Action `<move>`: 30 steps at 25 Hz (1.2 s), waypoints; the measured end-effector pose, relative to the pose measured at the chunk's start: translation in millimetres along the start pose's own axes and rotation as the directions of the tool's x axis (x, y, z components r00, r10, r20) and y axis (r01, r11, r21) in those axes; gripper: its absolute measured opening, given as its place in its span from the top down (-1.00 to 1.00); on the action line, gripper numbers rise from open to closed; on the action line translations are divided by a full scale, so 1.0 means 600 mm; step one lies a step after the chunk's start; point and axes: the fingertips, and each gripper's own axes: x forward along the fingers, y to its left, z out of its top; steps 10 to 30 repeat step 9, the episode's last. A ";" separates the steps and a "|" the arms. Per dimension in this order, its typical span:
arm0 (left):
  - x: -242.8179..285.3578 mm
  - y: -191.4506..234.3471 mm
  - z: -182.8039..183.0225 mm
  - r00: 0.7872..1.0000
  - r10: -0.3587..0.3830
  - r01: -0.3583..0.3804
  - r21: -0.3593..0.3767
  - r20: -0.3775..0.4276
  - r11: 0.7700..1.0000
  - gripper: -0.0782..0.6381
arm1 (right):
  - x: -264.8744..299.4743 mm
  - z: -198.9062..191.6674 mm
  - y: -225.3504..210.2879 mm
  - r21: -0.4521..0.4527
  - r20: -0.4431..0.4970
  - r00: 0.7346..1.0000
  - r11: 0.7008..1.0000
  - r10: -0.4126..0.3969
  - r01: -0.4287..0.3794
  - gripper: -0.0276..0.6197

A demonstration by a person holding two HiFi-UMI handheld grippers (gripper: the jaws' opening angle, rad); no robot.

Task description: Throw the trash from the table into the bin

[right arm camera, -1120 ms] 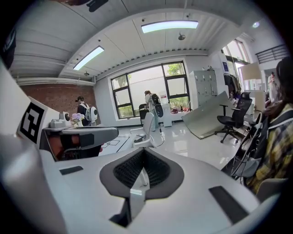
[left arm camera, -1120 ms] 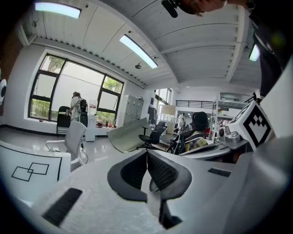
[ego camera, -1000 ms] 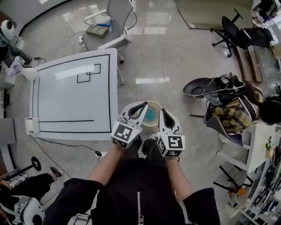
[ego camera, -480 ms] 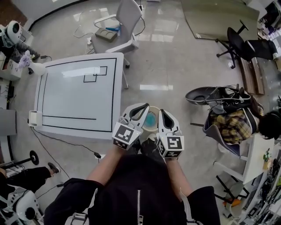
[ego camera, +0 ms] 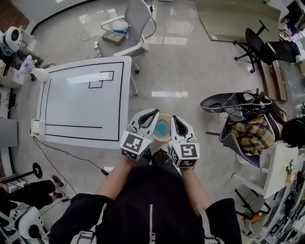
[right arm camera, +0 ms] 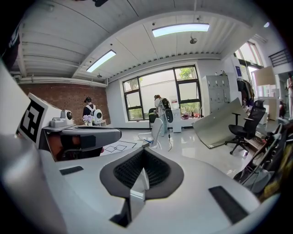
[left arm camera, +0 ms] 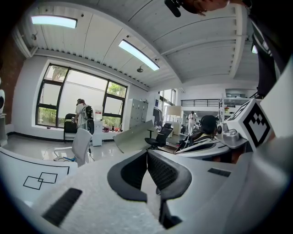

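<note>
Left tongs (ego camera: 153, 113) and right tongs (ego camera: 174, 119) both pinched closed, empty, over the bin (ego camera: 165, 116), so we'd scan the counter (ego camera: 81, 102) for leftovers.

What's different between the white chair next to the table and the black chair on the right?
The white chair stands right beside the table; the black chair stands far off by a big panel. The white chair's seat carries small items; the black chair's seat looks bare. Nobody sits in either, and both stand on the shiny floor.
</note>
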 end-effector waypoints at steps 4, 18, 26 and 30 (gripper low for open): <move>0.005 -0.005 -0.010 1.000 -0.008 0.008 0.001 -0.007 1.000 0.76 | 0.000 -0.006 -0.002 -0.014 -0.006 1.000 1.000 0.005 -0.005 0.89; 0.012 -0.016 -0.024 1.000 -0.023 0.023 0.008 -0.016 1.000 0.76 | 0.000 -0.011 -0.008 -0.021 -0.012 1.000 1.000 0.007 -0.007 0.89; 0.012 -0.016 -0.024 1.000 -0.023 0.023 0.008 -0.016 1.000 0.76 | 0.000 -0.011 -0.008 -0.021 -0.012 1.000 1.000 0.007 -0.007 0.89; 0.012 -0.016 -0.024 1.000 -0.023 0.023 0.008 -0.016 1.000 0.76 | 0.000 -0.011 -0.008 -0.021 -0.012 1.000 1.000 0.007 -0.007 0.89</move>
